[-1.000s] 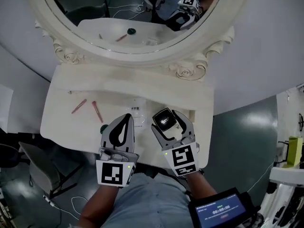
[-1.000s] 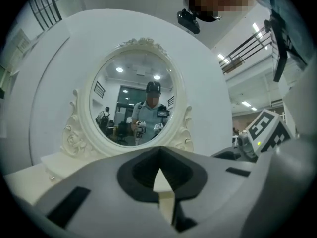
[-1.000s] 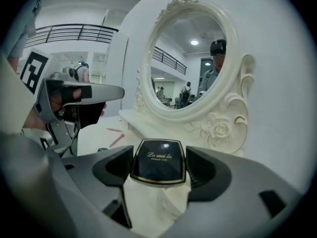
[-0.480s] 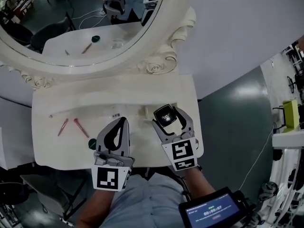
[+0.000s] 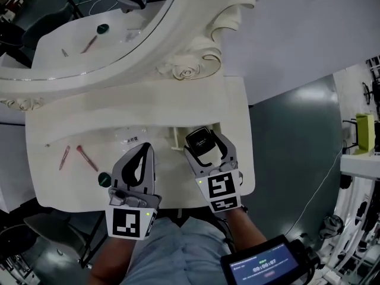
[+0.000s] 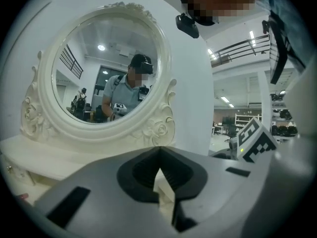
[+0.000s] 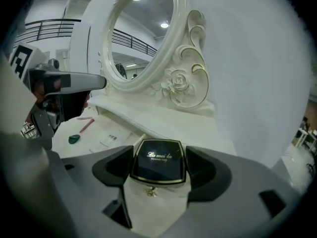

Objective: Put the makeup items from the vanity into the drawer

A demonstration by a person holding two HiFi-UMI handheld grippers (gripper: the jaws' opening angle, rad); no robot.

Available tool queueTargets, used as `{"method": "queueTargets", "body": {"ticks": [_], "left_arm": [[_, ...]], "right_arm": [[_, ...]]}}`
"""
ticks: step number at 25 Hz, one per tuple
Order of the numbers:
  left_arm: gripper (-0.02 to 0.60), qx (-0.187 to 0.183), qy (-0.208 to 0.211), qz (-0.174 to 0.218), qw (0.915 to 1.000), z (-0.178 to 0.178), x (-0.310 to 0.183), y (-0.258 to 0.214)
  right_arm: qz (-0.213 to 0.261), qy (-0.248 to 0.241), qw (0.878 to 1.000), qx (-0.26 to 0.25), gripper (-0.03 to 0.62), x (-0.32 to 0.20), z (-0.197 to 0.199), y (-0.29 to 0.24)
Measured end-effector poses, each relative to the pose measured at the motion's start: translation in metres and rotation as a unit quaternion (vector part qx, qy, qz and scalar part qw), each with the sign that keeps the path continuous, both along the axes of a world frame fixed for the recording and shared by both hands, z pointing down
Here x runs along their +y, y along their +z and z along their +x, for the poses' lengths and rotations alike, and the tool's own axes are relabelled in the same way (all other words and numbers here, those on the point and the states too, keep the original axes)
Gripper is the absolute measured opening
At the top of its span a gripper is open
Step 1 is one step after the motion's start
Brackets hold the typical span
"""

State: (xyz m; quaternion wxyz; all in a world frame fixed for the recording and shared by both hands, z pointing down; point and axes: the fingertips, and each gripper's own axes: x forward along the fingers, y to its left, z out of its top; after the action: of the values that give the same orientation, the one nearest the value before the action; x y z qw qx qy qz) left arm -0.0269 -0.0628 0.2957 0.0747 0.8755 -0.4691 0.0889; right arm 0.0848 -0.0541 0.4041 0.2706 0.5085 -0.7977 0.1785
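Head view: the right gripper point(image 5: 205, 146) clamped a black, square, gold-rimmed compact point(image 5: 200, 141) over the white vanity top point(image 5: 237, 117), likely bound for the drawer. Left gripper view: the left gripper point(image 6: 159, 166) was pinched shut, empty. Right gripper view: compact gripped sidewise, lid up.

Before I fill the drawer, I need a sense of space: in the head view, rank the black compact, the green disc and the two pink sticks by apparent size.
Black compact, though held in the right claw, nearer the camera.
Two pink sticks, too alike to rank.
Green disc, smallest.
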Motion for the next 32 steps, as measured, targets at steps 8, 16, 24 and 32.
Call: {"method": "queueTargets", "body": {"ticks": [8, 16, 24, 32], "left_arm": [[0.000, 0.000, 0.002, -0.011, 0.9999, 0.016, -0.010, 0.013], [0.000, 0.001, -0.006, -0.013, 0.9999, 0.020, -0.018, 0.013], [0.000, -0.003, -0.018, -0.019, 0.9997, 0.015, -0.024, 0.019], [0.000, -0.003, -0.018, -0.018, 0.9997, 0.012, -0.022, 0.020]], "right_arm": [[-0.044, 0.002, 0.999, -0.022, 0.327, -0.003, 0.008, 0.010], [-0.084, 0.007, 0.996, -0.041, 0.328, -0.006, 0.013, 0.013], [-0.077, 0.017, 0.996, -0.043, 0.328, -0.018, 0.014, 0.016], [-0.061, 0.017, 0.997, -0.038, 0.328, -0.015, 0.013, 0.016]]}}
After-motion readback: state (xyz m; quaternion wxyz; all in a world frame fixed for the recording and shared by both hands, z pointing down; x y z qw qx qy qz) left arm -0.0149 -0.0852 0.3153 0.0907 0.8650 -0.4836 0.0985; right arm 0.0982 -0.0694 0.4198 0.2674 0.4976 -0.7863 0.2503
